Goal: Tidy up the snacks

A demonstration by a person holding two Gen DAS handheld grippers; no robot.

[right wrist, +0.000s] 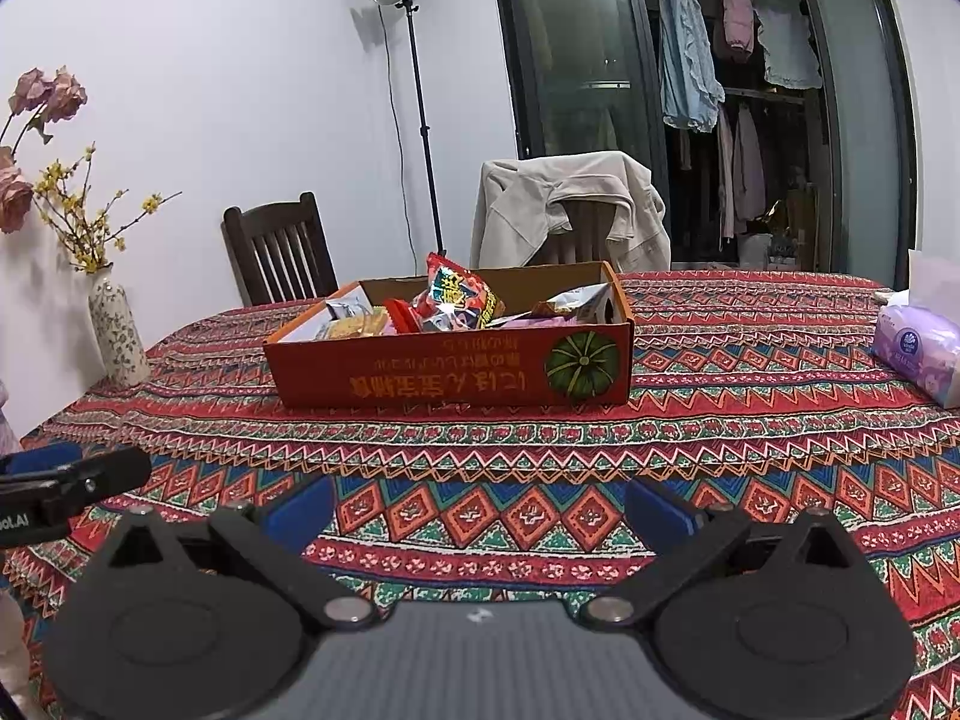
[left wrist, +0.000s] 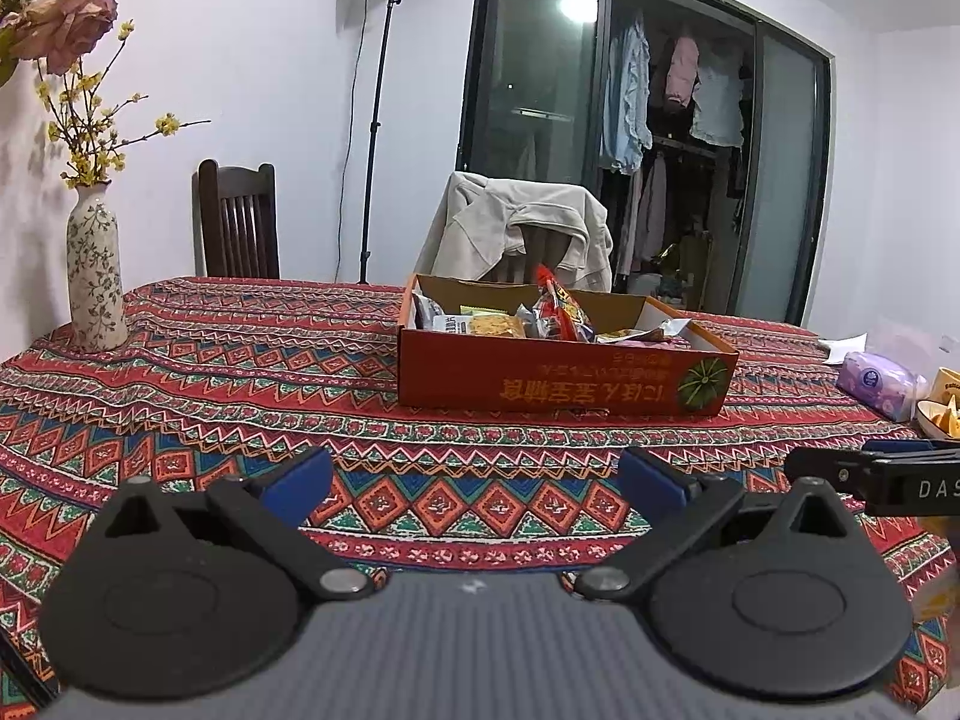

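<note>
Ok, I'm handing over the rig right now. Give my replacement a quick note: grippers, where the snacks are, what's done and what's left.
Left gripper: open, empty, above the patterned red tablecloth.
Right gripper: open, empty, beside it.
Snacks: foil and plastic packets lie jumbled in the orange cardboard box with a pumpkin print, mid-table, ahead of both grippers.
Done: no loose packets visible outside the box.
Left: possibly tidying the packets inside; a purple tissue pack sits to the right.

Both wrist cameras face the box [left wrist: 564, 381] low.

Red, blue and green zigzag-and-diamond tablecloth [right wrist: 720, 420]; orange-red box [right wrist: 420, 378] with green pumpkin print; white vase [left wrist: 96, 276], leafy sprigs; lilac tissue pack [right wrist: 918, 354].
</note>
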